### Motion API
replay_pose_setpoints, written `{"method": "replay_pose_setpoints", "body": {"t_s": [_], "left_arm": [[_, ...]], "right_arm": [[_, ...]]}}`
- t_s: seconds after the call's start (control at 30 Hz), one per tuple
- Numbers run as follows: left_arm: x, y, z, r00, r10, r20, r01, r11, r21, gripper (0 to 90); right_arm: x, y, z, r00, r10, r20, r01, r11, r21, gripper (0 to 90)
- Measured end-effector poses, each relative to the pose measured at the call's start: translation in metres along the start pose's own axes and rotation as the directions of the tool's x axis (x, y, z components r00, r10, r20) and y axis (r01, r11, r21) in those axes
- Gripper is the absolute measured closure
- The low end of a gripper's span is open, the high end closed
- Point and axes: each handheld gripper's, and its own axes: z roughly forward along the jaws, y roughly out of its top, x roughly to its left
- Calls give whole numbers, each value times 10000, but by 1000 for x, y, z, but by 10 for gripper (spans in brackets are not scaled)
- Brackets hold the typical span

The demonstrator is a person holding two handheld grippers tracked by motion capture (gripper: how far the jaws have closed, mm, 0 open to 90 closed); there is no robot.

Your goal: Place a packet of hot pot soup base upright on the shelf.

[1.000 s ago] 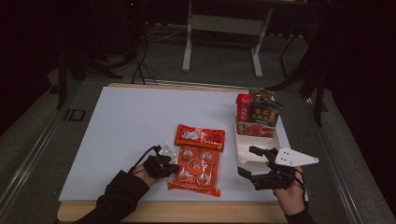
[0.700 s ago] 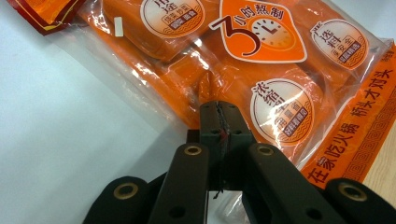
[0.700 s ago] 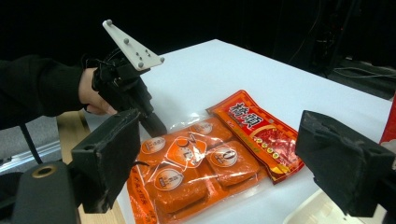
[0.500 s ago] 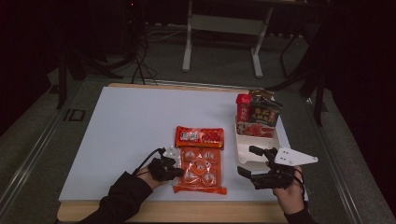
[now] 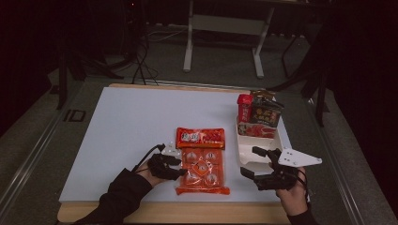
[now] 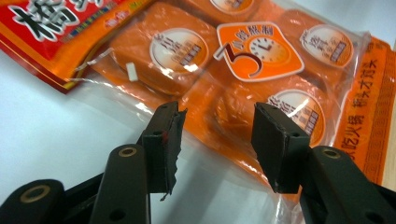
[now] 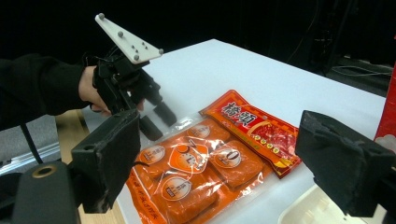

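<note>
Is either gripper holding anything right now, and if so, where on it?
Nothing is held. The left gripper has just been opening, its jaws apart over the orange packet's clear edge. The right gripper is open too.

Right hand-held gripper hangs wide open over the orange snack pack on the white tabletop; left hand-held gripper sits at the pack's far edge.

The room is sitting in near darkness in the high view — only the white counter is catching light, seemingly from overhead, and the picture is looking soft and grainy. Glare is streaking the orange packet in the left gripper view, where the near tongs are blurring slightly.
</note>
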Motion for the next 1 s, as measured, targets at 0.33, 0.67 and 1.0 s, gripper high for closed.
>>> {"method": "replay_pose_setpoints", "body": {"t_s": [0.33,0.67,1.0], "left_arm": [[6,7,-5,9980,-453,441,484,9962,-725,347],[21,21,-16,9960,-889,47,888,9888,-1197,268],[51,29,-13,9916,-1163,-564,1088,9865,-1222,283]], "right_arm": [[0,0,1,10000,-3,10,3,10000,17,142],[1,0,0,10000,-87,41,87,9999,-68,142],[2,2,-2,9978,-311,577,312,9995,0,129]]}}
